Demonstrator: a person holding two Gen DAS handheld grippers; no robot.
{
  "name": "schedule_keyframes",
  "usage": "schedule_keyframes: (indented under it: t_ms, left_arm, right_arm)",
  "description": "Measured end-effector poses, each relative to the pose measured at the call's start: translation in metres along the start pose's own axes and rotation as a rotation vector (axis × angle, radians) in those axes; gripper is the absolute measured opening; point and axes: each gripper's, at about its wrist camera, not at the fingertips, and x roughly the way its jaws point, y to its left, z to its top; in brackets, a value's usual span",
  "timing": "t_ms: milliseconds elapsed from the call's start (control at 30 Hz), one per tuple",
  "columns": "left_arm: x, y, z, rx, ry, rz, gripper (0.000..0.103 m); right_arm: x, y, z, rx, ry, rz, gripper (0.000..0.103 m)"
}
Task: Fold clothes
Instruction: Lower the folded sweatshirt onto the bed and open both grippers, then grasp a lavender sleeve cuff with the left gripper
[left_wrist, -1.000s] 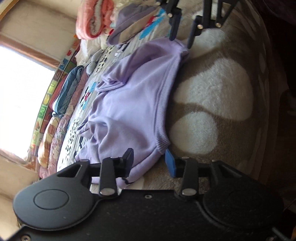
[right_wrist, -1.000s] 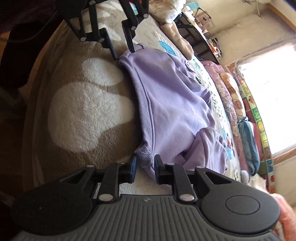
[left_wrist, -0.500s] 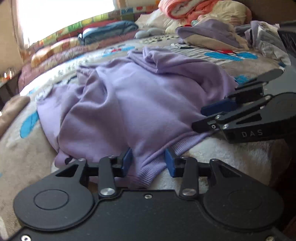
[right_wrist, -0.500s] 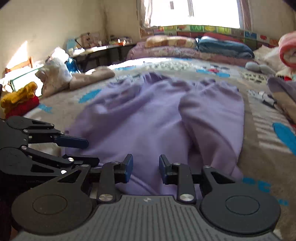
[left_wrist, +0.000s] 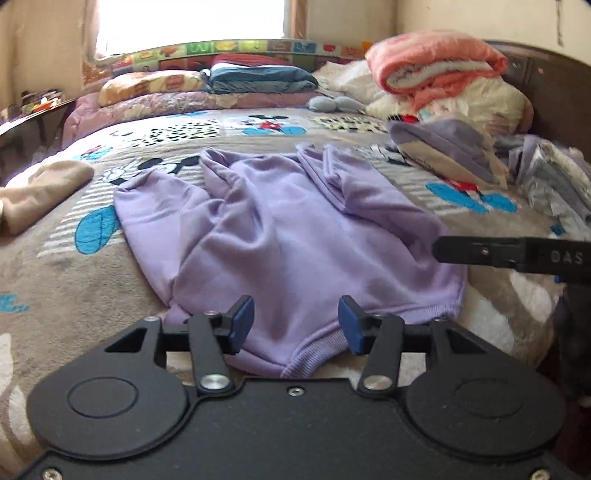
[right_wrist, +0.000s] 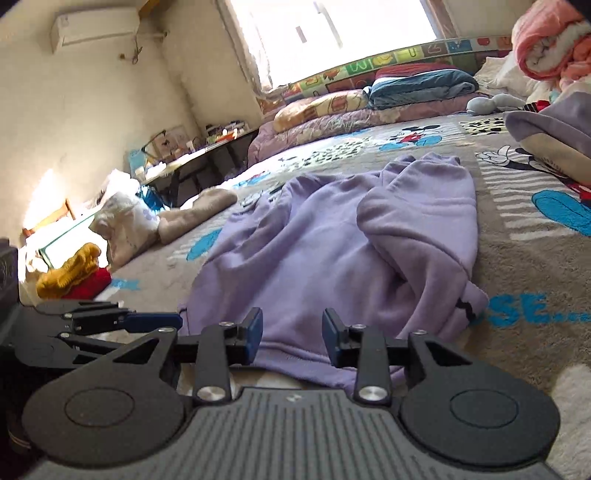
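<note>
One lilac sweatshirt (left_wrist: 280, 236) lies at frame centre on the bed (left_wrist: 55, 280), its ribbed hem at the near edge. Left gripper (left_wrist: 296, 325) and right gripper (right_wrist: 291, 334): jaws opening, hem between, unpressed.

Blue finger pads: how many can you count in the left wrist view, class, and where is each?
2: one blue pad left of the purple sweatshirt's hem, one right. The other gripper's pads are hidden.
</note>
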Motion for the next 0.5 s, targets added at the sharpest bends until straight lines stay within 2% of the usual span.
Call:
schedule_keyframes:
  t_ms: [33,133,233,367,500]
  left_arm:
    - [-0.001,0.014,0.004,-0.094,-0.026,-0.002,0.060]
    - [0.001,0.060,0.013,-0.362,-0.065,0.007,0.065]
    - [0.016,0.098,0.016,-0.523,-0.029,0.066,0.065]
    - [0.045,0.136,0.027,-0.648,0.011,0.107,0.065]
    - [0.079,0.162,0.051,-0.674,0.010,0.149,0.065]
  right_arm:
    - [-0.006,-0.008,0.004,0.052,-0.040,0.014,0.061]
    - [-0.016,-0.032,0.010,0.141,-0.111,0.014,0.061]
    - [-0.017,-0.061,0.014,0.228,-0.141,-0.049,0.062]
    - [-0.012,-0.108,0.016,0.405,-0.175,-0.142,0.065]
    - [0.002,-0.147,0.016,0.550,-0.202,-0.162,0.066]
